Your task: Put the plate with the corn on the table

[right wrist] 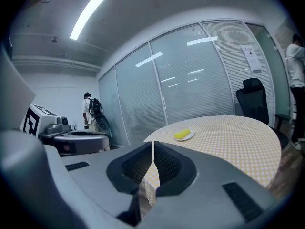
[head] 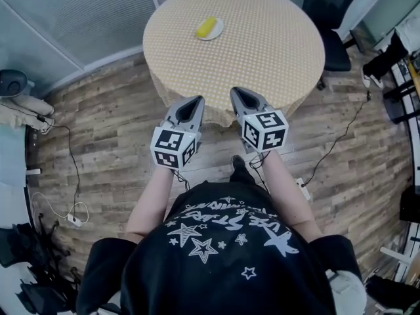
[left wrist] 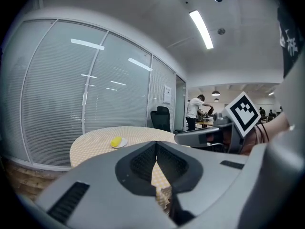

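While the left gripper (head: 194,102) and right gripper (head: 239,94) hang at the near edge of the round table (head: 275,51), jaws pressed together on nothing, the small plate (head: 217,33) of corn (head: 206,26) sits toward its far left: probably light, stiff, breakable; pinch its rim, keep level.

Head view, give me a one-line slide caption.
Corn on its plate on the round table; left tongs and right tongs shut, empty, clear of the plate.
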A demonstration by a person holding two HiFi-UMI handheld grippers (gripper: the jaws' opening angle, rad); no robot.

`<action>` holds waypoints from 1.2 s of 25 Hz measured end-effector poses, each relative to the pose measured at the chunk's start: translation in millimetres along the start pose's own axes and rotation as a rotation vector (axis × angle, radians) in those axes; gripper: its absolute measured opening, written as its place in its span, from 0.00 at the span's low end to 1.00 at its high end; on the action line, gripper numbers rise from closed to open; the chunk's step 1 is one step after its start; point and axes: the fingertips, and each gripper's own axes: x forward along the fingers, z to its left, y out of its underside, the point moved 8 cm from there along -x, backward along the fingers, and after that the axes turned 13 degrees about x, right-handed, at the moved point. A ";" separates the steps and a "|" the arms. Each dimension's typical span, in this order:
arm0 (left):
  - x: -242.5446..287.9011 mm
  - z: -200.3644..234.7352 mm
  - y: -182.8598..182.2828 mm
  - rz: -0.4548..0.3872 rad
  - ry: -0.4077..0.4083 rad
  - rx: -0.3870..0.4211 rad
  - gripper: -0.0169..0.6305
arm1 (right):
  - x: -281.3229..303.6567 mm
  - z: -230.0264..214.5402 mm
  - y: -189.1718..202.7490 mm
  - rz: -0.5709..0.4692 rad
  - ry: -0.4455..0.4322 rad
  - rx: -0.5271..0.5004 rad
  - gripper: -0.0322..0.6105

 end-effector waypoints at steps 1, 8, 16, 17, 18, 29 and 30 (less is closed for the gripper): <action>-8.1 0.1 2.1 -0.002 0.007 -0.002 0.04 | -3.6 7.0 4.7 -0.003 0.013 0.002 0.10; -47.5 -10.0 17.1 -0.008 0.058 -0.023 0.04 | -34.4 41.3 34.5 0.001 0.074 0.014 0.10; -62.0 -32.6 19.4 -0.014 0.047 -0.036 0.04 | -63.0 37.5 36.4 -0.011 0.098 0.015 0.10; -63.0 -34.4 18.7 -0.014 0.043 -0.035 0.04 | -64.7 38.3 34.9 -0.017 0.091 0.014 0.10; -63.8 -36.4 17.7 -0.014 0.039 -0.033 0.04 | -66.5 39.4 33.9 -0.023 0.082 0.012 0.10; -76.2 -90.1 -1.9 -0.012 -0.020 -0.019 0.04 | -114.8 36.4 32.9 0.001 0.019 -0.055 0.09; -78.2 -96.8 -2.0 -0.007 -0.024 -0.019 0.04 | -120.8 35.3 34.2 0.002 0.016 -0.057 0.09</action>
